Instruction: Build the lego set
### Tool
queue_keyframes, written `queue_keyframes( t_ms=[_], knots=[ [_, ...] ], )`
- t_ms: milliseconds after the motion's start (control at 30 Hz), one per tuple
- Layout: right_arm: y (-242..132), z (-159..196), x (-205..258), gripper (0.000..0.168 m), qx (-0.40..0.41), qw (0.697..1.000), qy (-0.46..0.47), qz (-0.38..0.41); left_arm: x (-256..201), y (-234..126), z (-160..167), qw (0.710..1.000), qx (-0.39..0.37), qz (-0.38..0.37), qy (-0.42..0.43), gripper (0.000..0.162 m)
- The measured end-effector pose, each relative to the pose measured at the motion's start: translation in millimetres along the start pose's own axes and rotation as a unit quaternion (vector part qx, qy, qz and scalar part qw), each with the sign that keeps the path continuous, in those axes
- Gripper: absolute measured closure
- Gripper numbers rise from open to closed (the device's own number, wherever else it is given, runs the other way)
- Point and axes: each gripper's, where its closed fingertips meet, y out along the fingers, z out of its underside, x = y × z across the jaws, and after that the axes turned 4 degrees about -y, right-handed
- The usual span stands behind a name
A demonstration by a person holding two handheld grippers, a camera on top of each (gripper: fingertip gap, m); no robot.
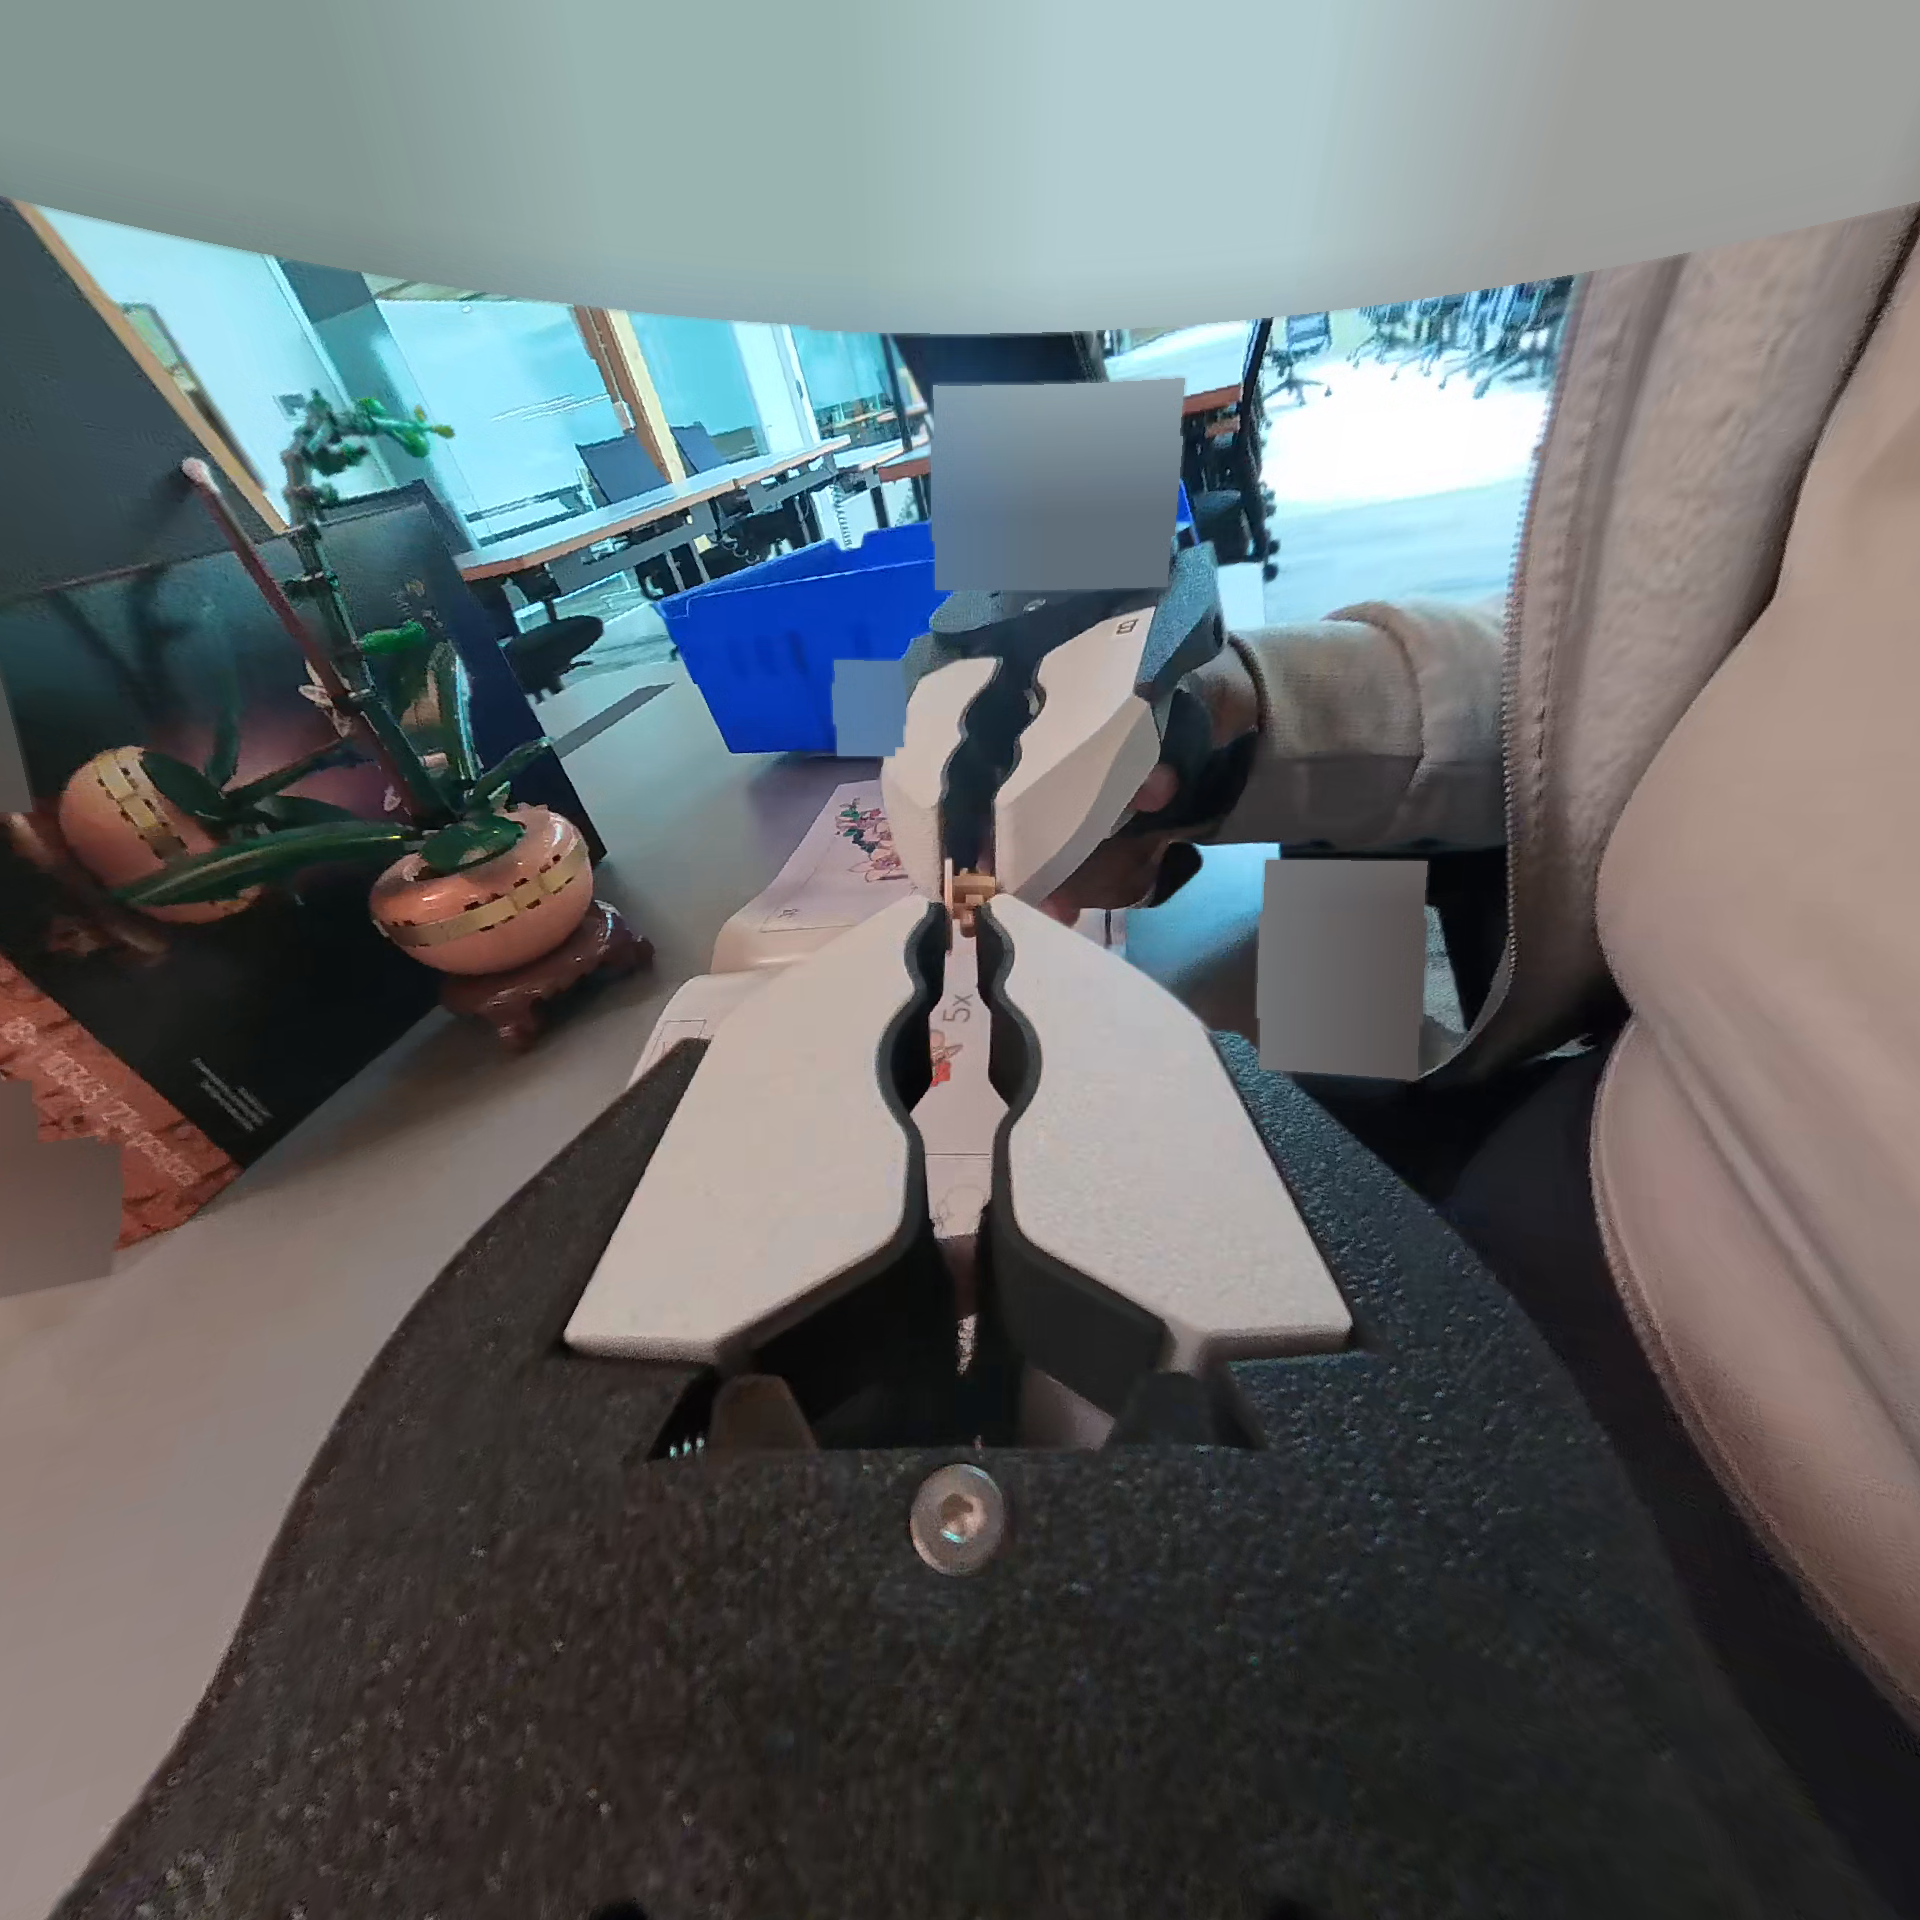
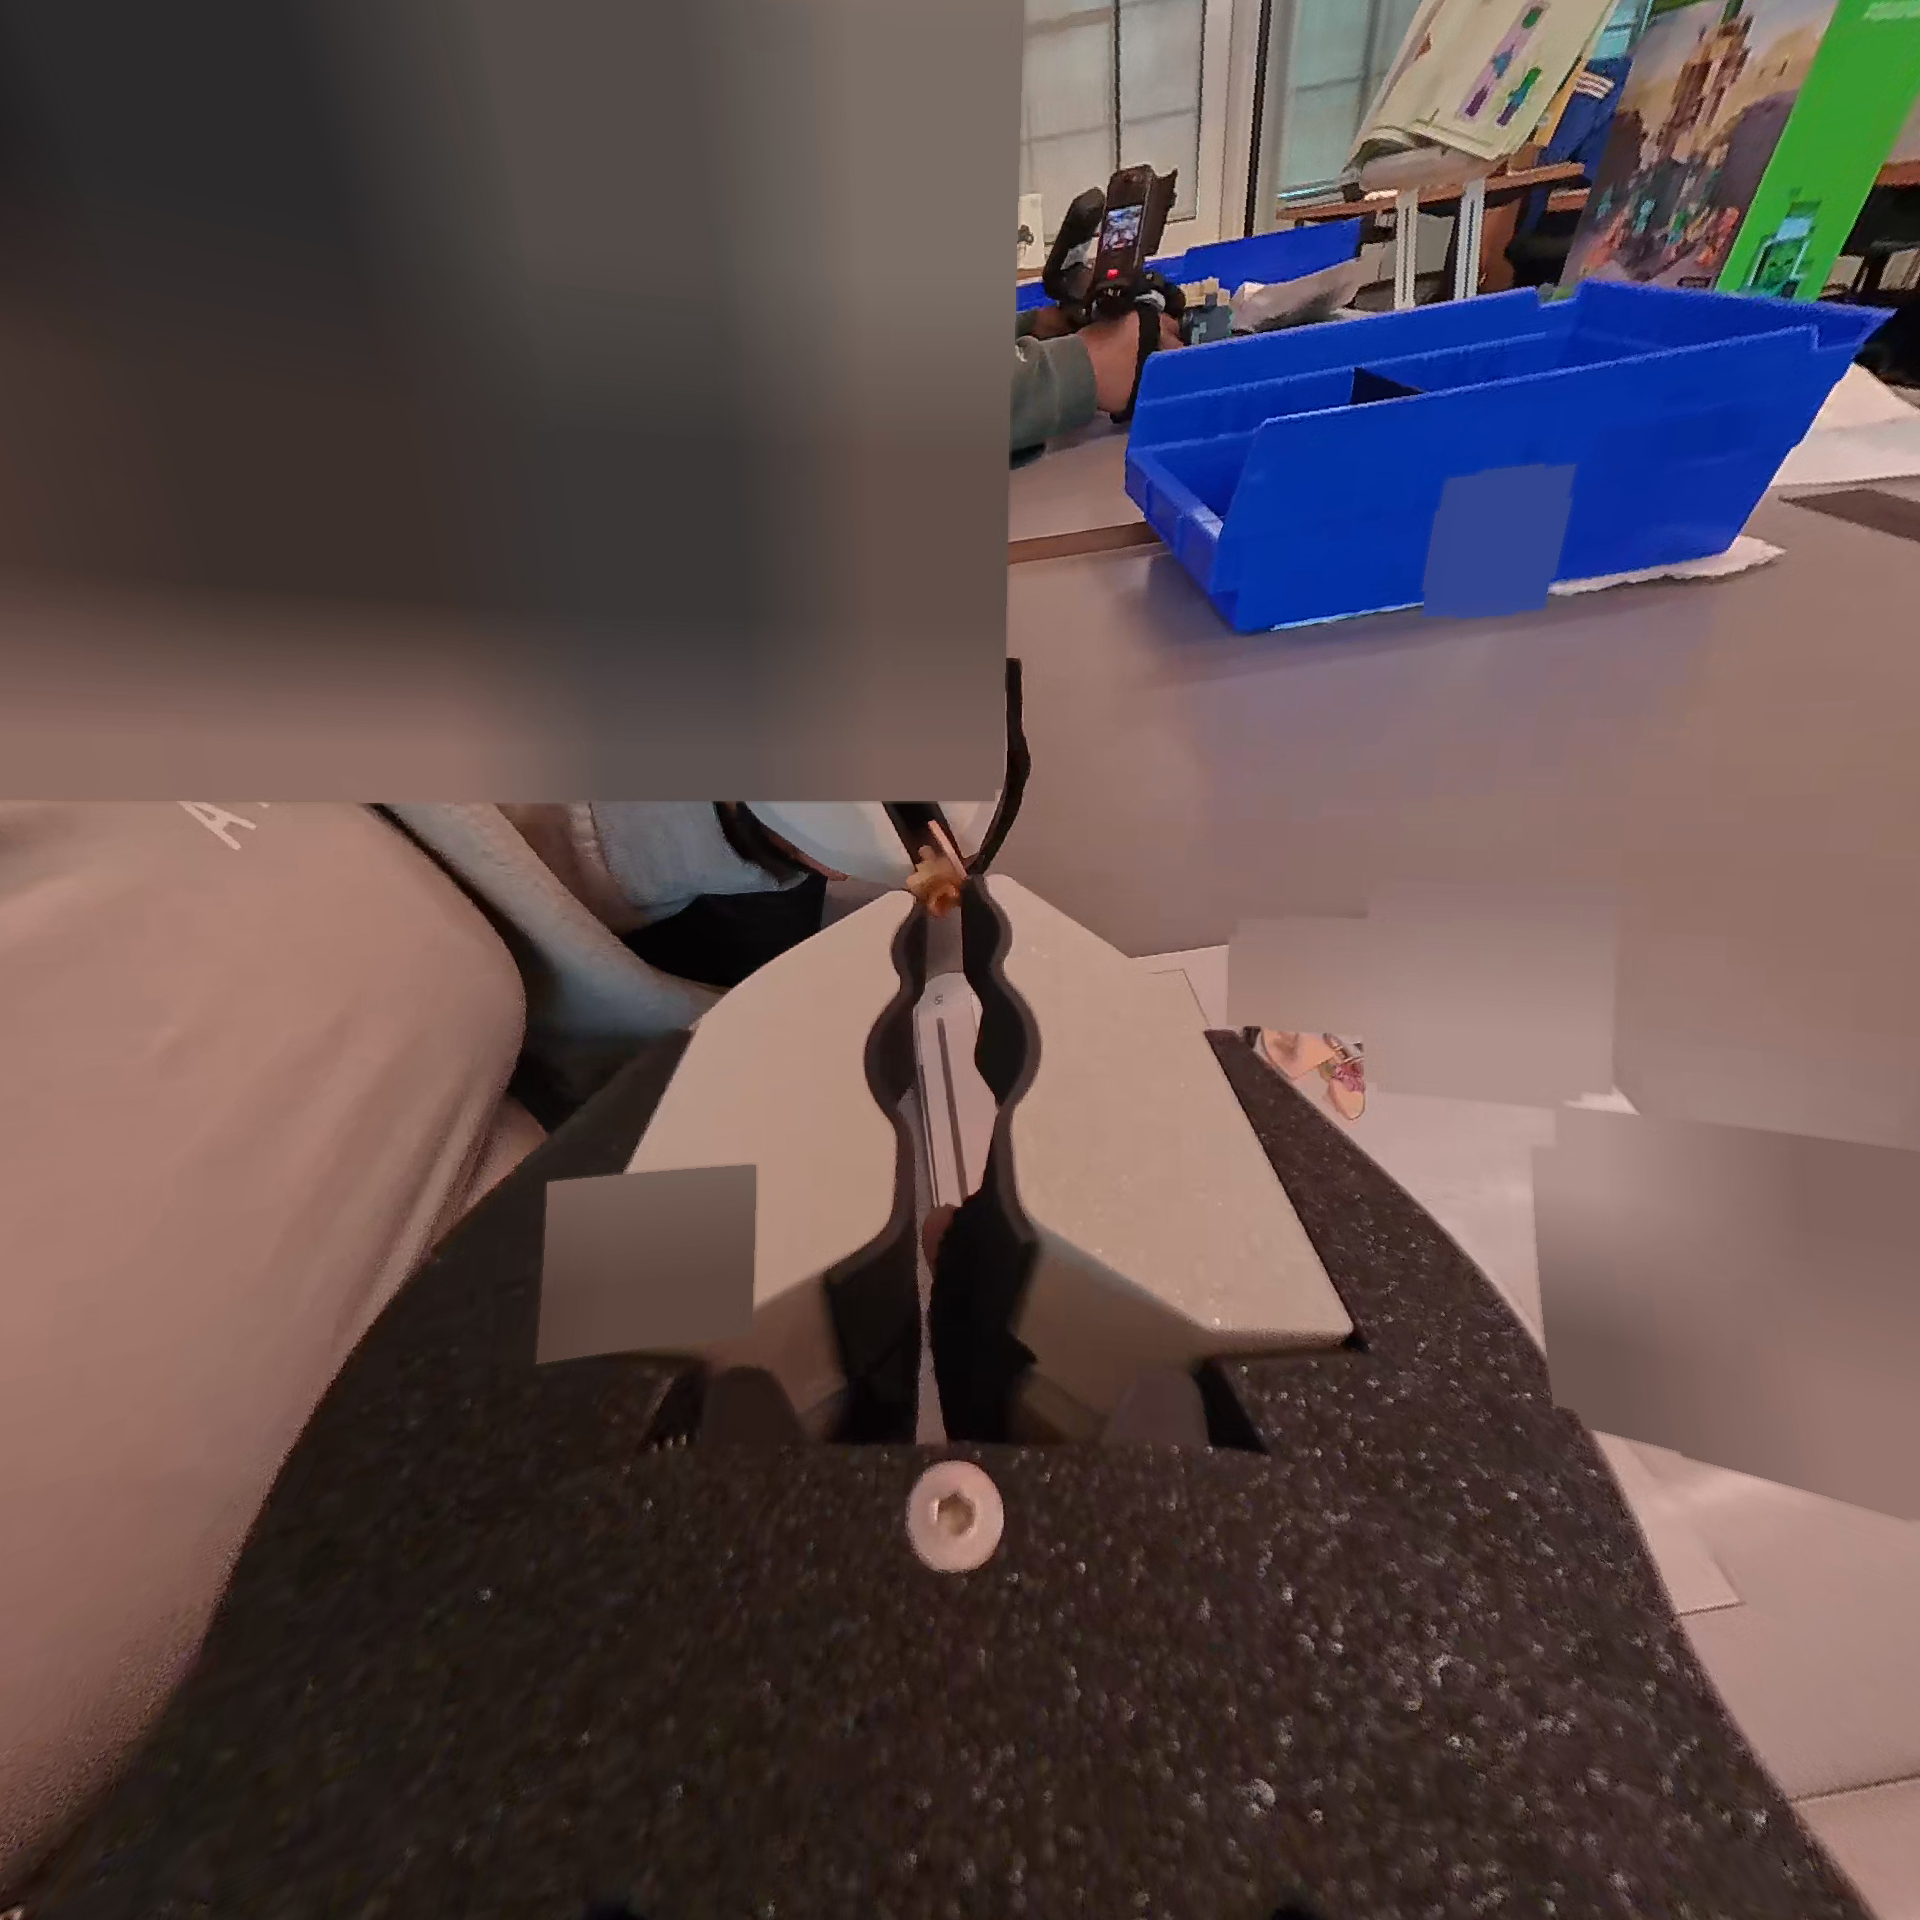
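Both grippers meet tip to tip above the table. My left gripper is shut on a small tan lego piece. My right gripper is shut on a small tan lego piece; in the left wrist view it points down at my left gripper's tip. The two tan pieces touch between the tips. I cannot tell where one piece ends and the other begins. An open instruction booklet lies on the table under the grippers.
A lego orchid in a pink pot stands at the left before the set's box. A blue bin sits on the grey table beyond the grippers. A person's pale sleeve and jacket fill the right. Another person's gripper works far behind.
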Motion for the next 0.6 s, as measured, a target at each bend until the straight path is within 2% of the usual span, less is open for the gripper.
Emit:
queue_keyframes(
  t_ms=[100,133,200,300,400,600],
  knots=[
    [-1,4,0,0.16,0.004,1.0,0.002,0.007,0,2,3,1.0,0.005,-0.003,-0.007,0.157],
    [-4,6,-1,0.152,0.01,1.0,-0.003,0.012,4,2,6,1.0,0.008,-0.017,-0.013,0.157],
    [-16,11,-16,0.137,0.039,0.997,-0.024,0.056,18,0,11,0.998,0.021,-0.056,-0.017,0.157],
    [-44,31,-49,0.134,0.129,0.981,-0.038,0.139,36,-3,24,0.994,0.07,-0.078,-0.036,0.157],
    [-56,53,-65,0.131,0.215,0.966,-0.025,0.144,45,-2,35,0.991,0.097,-0.08,-0.052,0.156],
    [-33,82,-76,0.13,0.299,0.949,-0.022,0.1,48,0,38,0.991,0.093,-0.084,-0.05,0.157]
  ],
)
